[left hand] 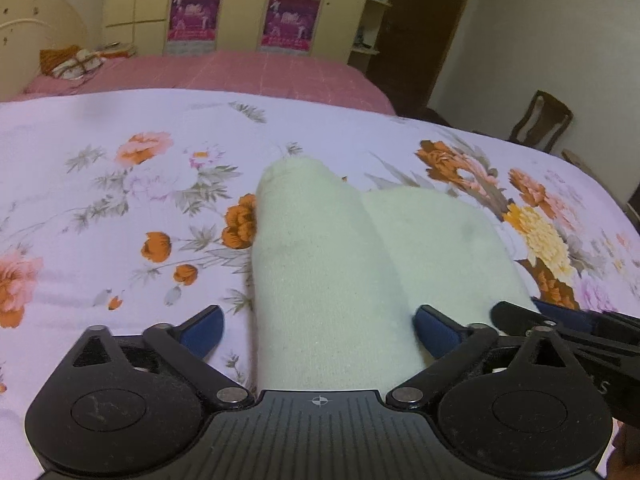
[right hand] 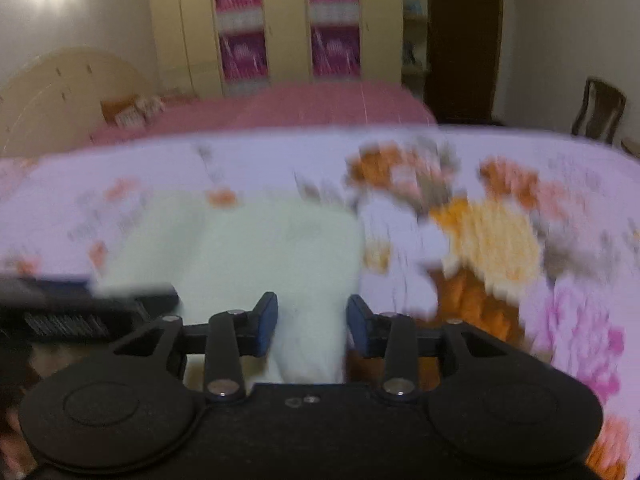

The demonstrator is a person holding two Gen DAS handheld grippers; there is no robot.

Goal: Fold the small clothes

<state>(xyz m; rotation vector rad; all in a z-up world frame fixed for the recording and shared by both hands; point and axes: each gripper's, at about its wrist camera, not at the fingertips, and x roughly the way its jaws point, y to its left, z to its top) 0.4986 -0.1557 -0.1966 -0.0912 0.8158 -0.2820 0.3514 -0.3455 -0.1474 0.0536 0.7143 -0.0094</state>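
A pale cream garment lies on the floral sheet, its two lobes reaching away from me. My left gripper is open, its blue pads wide apart on either side of the near end of the left lobe. The right gripper's fingers enter the left wrist view from the right, at the garment's right edge. In the blurred right wrist view my right gripper is open with the garment's near edge between its pads. The left gripper shows at the left.
The floral sheet covers the work surface. Behind it is a bed with a pink cover, folded cloth near its headboard. Wardrobes line the back wall. A wooden chair stands at the right.
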